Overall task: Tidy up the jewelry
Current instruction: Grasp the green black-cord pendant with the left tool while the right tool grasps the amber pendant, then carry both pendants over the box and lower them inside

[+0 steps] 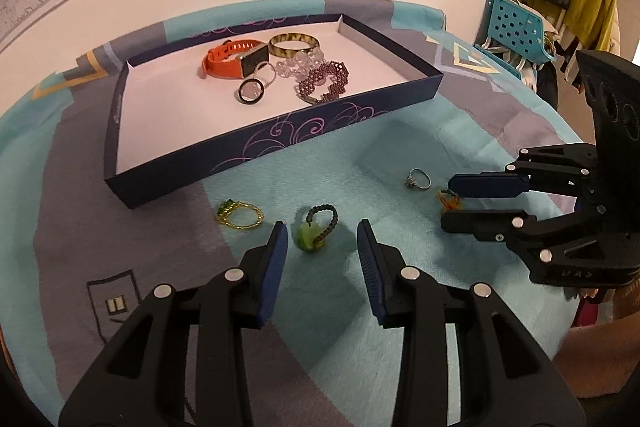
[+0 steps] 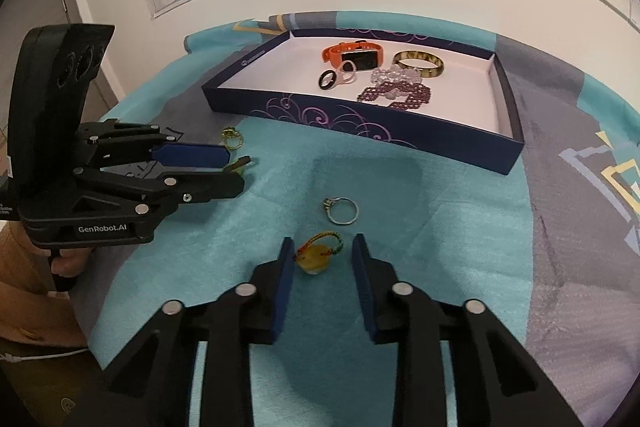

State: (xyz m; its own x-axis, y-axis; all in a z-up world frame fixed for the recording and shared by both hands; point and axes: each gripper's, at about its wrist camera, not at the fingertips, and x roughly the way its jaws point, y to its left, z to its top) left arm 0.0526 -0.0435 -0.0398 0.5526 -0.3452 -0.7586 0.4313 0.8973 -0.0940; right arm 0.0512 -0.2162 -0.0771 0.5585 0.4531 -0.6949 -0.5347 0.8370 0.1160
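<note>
Both grippers standing open over loose rings on the teal cloth.

The left gripper (image 1: 322, 233) is hanging with fingers spread either side of the green stone ring (image 1: 316, 233), not touching it. The right gripper (image 2: 322, 247) is bracketing the amber stone ring (image 2: 318, 257), fingers released. The silver ring (image 2: 341, 210) and gold ring (image 1: 239, 215) are lying near the navy tray (image 1: 260, 147), which is holding the orange watch (image 1: 232, 61) and bracelets.

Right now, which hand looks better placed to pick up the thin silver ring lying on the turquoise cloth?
The right gripper. The thin silver ring lies just beyond its open jaws, past the amber pendant ring between them. The left gripper is open around a green stone ring, farther away.
</note>
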